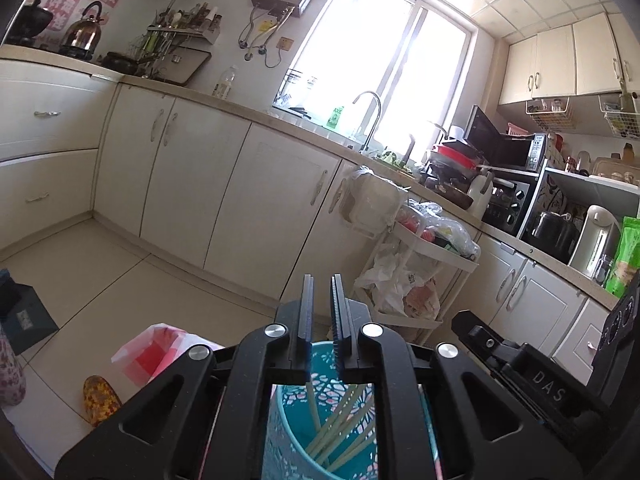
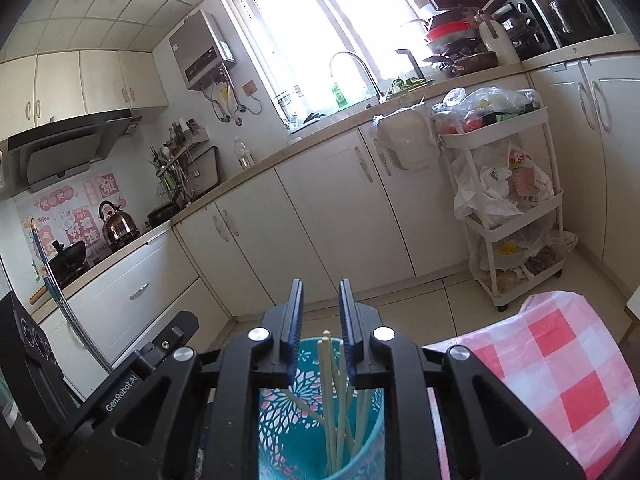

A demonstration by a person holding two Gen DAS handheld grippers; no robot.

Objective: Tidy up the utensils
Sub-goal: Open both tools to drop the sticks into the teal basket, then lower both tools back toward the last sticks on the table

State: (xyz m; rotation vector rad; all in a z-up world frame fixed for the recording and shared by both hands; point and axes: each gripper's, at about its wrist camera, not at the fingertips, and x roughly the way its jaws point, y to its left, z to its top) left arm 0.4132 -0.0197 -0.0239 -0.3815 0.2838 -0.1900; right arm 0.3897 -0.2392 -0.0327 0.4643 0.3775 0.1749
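Observation:
A teal perforated utensil holder point(image 1: 296, 432) stands right under my left gripper point(image 1: 322, 280). Several pale green chopsticks point(image 1: 340, 428) lean inside it. The left gripper's jaws stand a narrow gap apart with nothing between them. The holder point(image 2: 360, 440) also shows under my right gripper point(image 2: 321, 284), with the chopsticks point(image 2: 330, 392) standing in it. The right gripper's jaws are apart and empty. The other gripper's body point(image 1: 532, 368) shows at the right of the left wrist view.
A red and white checked cloth point(image 2: 560, 380) covers the table under the holder. White floor cabinets point(image 1: 248, 192) and a white trolley point(image 2: 516, 208) with bags stand beyond. A yellow slipper point(image 1: 100, 400) lies on the tiled floor.

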